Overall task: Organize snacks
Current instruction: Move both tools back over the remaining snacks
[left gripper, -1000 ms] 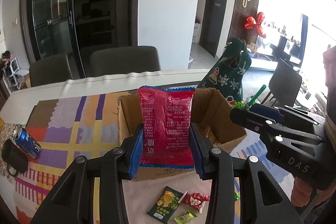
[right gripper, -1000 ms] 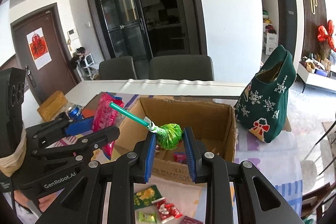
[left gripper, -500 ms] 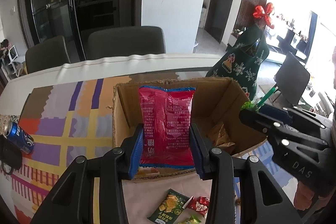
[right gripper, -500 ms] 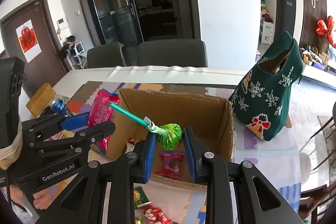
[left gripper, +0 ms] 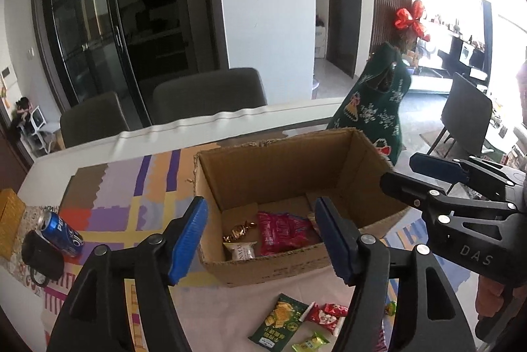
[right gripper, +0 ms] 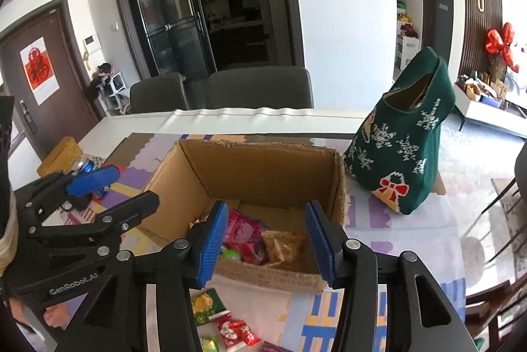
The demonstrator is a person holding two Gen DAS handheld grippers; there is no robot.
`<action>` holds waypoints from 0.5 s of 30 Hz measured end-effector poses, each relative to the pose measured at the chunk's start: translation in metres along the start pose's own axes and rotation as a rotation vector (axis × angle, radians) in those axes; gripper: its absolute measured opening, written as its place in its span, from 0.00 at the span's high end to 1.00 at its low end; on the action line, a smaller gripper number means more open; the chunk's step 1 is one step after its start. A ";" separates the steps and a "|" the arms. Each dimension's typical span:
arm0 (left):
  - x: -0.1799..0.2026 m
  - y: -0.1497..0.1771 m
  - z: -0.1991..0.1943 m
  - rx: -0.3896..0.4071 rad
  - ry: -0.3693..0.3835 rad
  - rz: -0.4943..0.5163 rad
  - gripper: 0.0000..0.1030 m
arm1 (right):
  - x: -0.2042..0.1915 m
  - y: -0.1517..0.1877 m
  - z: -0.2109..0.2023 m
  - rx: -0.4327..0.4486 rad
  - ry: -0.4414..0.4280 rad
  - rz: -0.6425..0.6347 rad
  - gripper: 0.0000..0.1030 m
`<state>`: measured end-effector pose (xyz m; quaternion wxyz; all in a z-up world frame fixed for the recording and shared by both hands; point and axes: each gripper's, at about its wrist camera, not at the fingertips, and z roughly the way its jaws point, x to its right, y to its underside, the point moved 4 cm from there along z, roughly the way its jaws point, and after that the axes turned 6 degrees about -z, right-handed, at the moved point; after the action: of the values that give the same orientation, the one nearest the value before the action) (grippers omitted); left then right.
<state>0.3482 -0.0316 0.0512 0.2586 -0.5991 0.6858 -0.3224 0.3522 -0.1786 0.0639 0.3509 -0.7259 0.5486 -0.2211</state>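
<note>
Patchwork cloth covers the bench, where the cardboard box (left gripper: 290, 174) already holds a red snack bag (left gripper: 283, 231). Both the left gripper (left gripper: 260, 240) and right gripper (right gripper: 266, 240) hover above it, jaws opening, nothing between them. Release step, I judge; next comes reaching for the loose packets (left gripper: 280, 320) in front of the box.

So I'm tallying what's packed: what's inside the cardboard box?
Inside the cardboard box: a red snack bag, a gold-wrapped candy, a white packet, a brown packet, something green. The near wall hides the rest.
</note>
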 end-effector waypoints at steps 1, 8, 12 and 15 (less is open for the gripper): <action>0.001 0.001 -0.002 0.003 0.003 0.001 0.34 | 0.000 0.001 -0.004 0.005 0.000 0.000 0.52; 0.011 0.014 -0.022 0.016 0.026 0.009 0.32 | 0.002 0.013 -0.025 0.020 0.009 -0.001 0.52; 0.016 0.024 -0.030 0.012 0.040 0.017 0.30 | 0.002 0.025 -0.036 0.022 0.024 -0.002 0.51; 0.020 0.033 -0.034 0.005 0.047 0.025 0.30 | 0.001 0.033 -0.042 0.017 0.028 -0.009 0.51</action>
<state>0.2985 -0.0443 0.0497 0.2478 -0.5821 0.6982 -0.3350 0.3012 -0.1958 0.0664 0.3482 -0.7223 0.5484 -0.2373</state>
